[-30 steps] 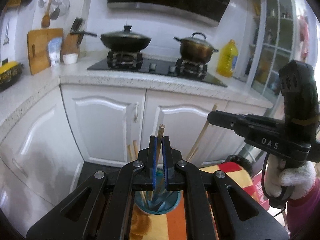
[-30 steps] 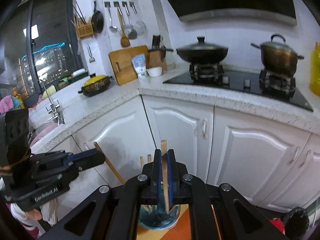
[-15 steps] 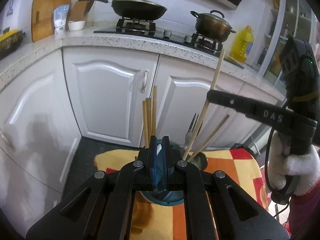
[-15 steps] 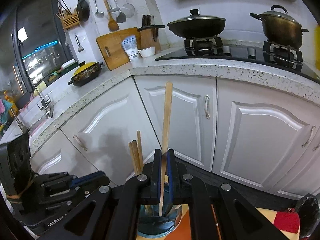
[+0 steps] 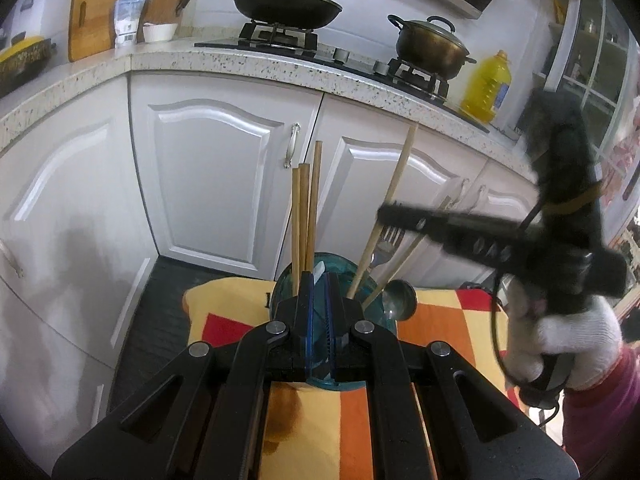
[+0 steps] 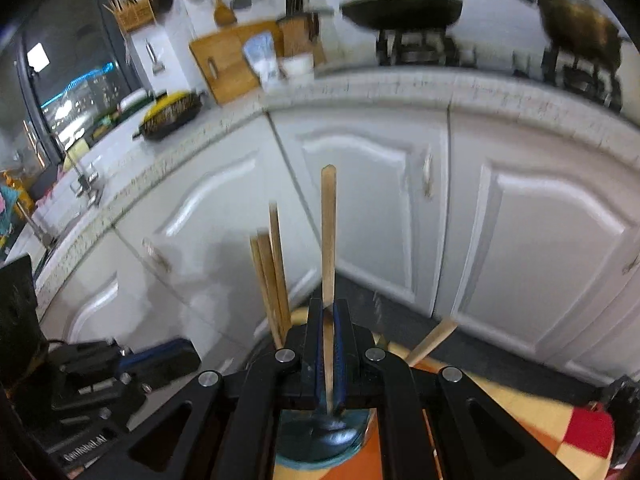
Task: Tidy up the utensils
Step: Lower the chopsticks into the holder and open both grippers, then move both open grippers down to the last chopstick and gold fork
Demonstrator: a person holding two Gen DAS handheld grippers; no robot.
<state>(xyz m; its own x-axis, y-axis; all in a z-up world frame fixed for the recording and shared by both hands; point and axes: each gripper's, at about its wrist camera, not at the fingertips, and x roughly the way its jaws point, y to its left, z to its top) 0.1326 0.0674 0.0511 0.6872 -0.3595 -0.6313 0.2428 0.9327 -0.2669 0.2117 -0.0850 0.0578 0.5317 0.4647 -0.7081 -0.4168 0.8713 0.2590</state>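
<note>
White cabinet doors [image 5: 212, 184] under a speckled countertop [image 5: 280, 68] fill the background; a wok [image 5: 286, 2] and a brass pot [image 5: 430, 46] sit on the hob at upper frame. Lower centre, a checked orange-yellow cloth [image 5: 436, 320] carries a teal glass holder [image 5: 340, 268] containing chopsticks [image 5: 306, 216]. Right gripper [image 6: 328, 356] is clenched on one chopstick [image 6: 329, 236] above the holder. Left gripper [image 5: 319, 320] is closed, apparently empty. Its body, seen at lower left from the right wrist, reads "GenRobot.AI".
</note>
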